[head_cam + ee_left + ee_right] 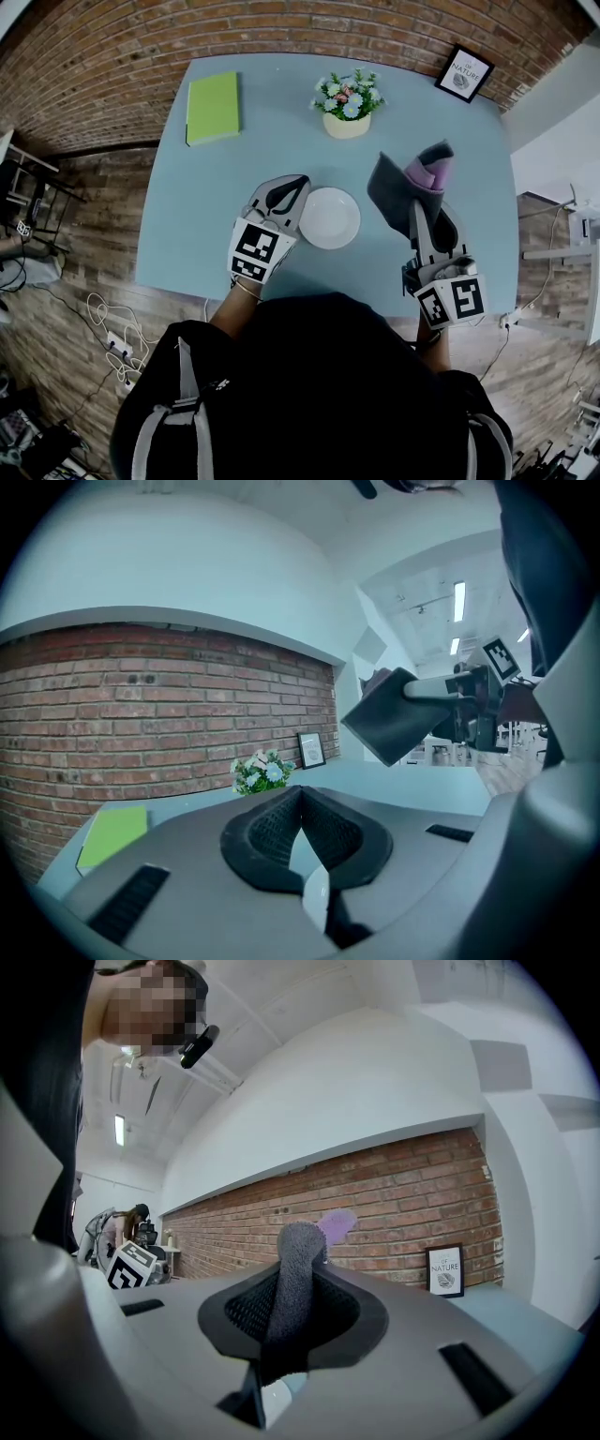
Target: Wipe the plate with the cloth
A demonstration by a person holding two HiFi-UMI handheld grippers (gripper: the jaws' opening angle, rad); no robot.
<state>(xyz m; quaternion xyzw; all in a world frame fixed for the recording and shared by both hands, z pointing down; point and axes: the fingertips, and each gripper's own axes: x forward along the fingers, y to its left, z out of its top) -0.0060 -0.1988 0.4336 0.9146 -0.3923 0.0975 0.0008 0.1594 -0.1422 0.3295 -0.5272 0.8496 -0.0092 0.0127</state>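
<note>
The right gripper [424, 208] is pinching a grey-and-purple cloth [411, 180] above the blue table [187, 225], right of the white plate [330, 217], while the left gripper [298, 184], jaws together, is hovering by the plate's left rim, with a green book [213, 106] lying farther back.

We're in a staged lab room, folks: brick wall [281, 28] up top, cables [98, 314] and power strip [119, 349] sprawling lower left!
</note>
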